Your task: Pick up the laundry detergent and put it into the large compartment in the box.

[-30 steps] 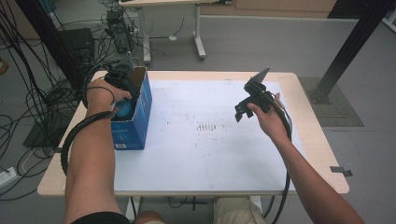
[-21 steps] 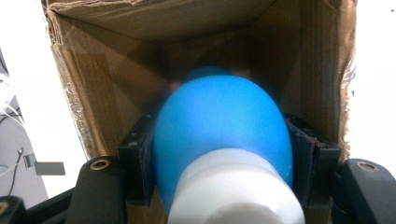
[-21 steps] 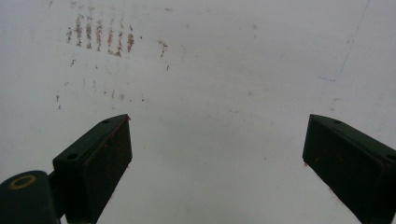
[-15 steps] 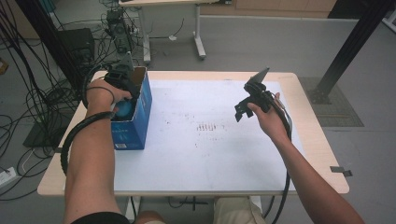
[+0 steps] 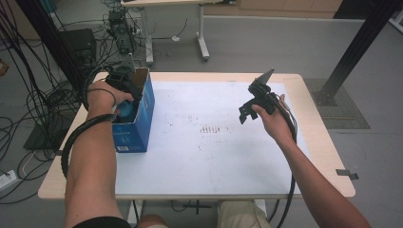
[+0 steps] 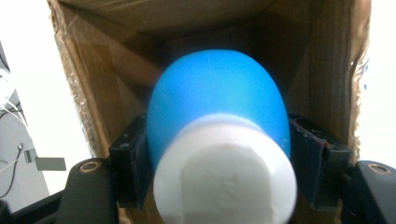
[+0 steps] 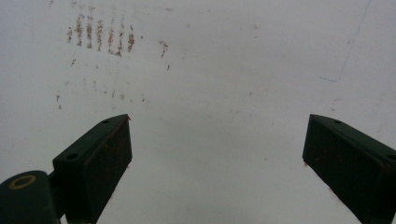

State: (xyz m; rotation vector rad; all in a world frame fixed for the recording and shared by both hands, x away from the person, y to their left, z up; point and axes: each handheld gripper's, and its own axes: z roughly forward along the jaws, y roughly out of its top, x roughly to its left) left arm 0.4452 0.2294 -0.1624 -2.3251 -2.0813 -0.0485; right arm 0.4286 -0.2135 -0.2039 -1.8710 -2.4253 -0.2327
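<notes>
Reaching into the box with a blue bottle

Nearest the person, two forearms come up over the white table (image 5: 199, 156). At the left, the left gripper (image 5: 124, 90) dips into the open top of a blue cardboard box (image 5: 138, 128) standing at the table's left edge. In the left gripper view, a blue bottle (image 6: 217, 98) with a white cap (image 6: 224, 177) sits between the jaws inside the box; the jaws have just been opening, and whether the pads still press on the bottle is hard to make out, since the cap hides the contact. The bottle's far end is lost in the brown interior.

At the right, the right gripper (image 5: 254, 107) hangs above the table, jaws wide apart and empty, over bare white surface with rows of small brown marks (image 7: 100, 37).

Beyond the table lie grey floor, tangled cables (image 5: 43, 95) at the left, and another table's legs (image 5: 202, 33) farther off.
</notes>
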